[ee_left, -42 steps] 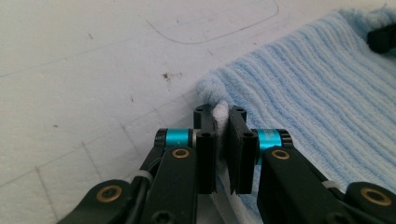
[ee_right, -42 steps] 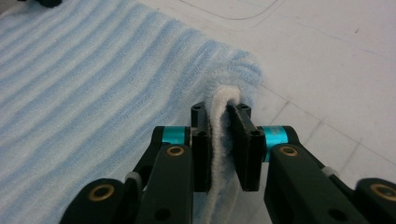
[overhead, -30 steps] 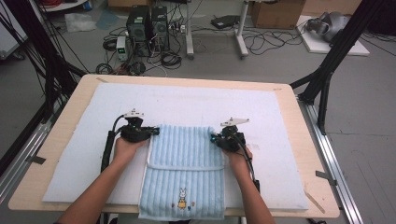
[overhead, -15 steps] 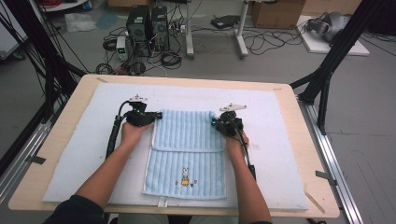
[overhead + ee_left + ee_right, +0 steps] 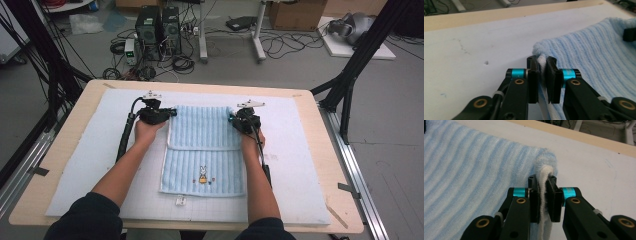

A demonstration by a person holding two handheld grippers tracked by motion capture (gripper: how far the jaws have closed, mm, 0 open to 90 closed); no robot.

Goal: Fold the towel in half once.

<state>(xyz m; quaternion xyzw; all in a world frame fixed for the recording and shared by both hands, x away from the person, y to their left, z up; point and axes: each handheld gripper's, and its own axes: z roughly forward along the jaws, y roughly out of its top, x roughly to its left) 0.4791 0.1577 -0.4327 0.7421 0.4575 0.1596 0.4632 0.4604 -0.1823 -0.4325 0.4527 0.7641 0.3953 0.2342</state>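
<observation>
The blue towel [image 5: 205, 150] is spread mid-table on the white mat [image 5: 80, 180], folded toward the far edge. Its far right corner is clamped by the right gripper [image 5: 235, 119]. The left gripper [image 5: 172, 113], jaws just loosened, straddles the far left corner's hem.

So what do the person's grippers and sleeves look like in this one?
Both the left gripper and the right gripper are black, with flat rectangular jaws, teal bands and brass-coloured rivets on the linkages. Each carries a grey three-cornered plate on top and trails a black cable. The person wears dark sleeves pushed up above the forearms.
</observation>
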